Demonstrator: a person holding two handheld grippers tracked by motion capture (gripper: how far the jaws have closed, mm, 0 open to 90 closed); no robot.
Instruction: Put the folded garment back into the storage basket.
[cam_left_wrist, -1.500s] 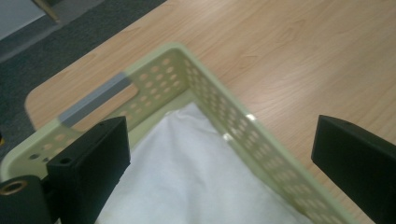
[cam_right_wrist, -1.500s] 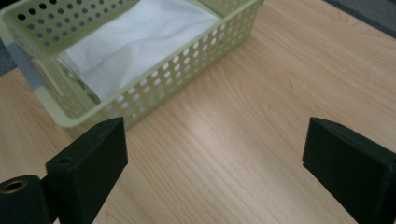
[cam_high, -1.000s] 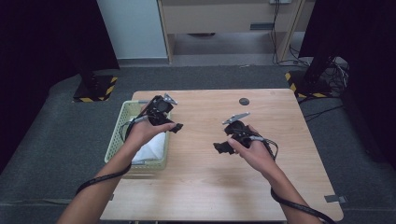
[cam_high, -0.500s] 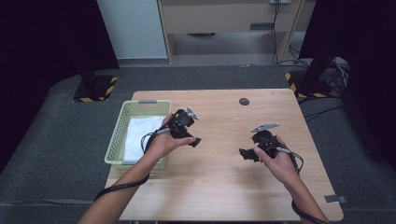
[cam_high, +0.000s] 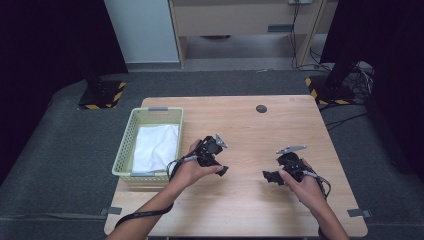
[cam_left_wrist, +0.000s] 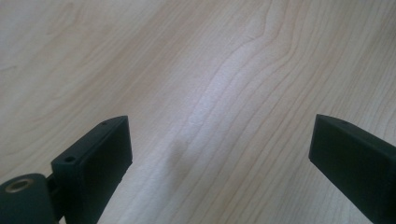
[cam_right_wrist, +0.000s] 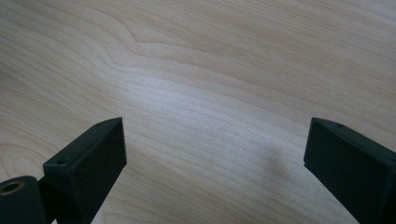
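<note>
Basket (cam_high: 126, 150) at bench (cam_high: 250, 205) left edge, white cloth (cam_high: 155, 146) lying inside. L tool (cam_high: 220, 169) just right of basket, over bare wood, jaws wide apart, holding nothing (left gripper view: woodgrain btwn jaws). R tool (cam_high: 267, 176) well apart to the right, jaws likewise spread, empty. Small dark disc (cam_high: 261, 108) near far edge.

No text, label, brand or number can be read on anything here.
</note>
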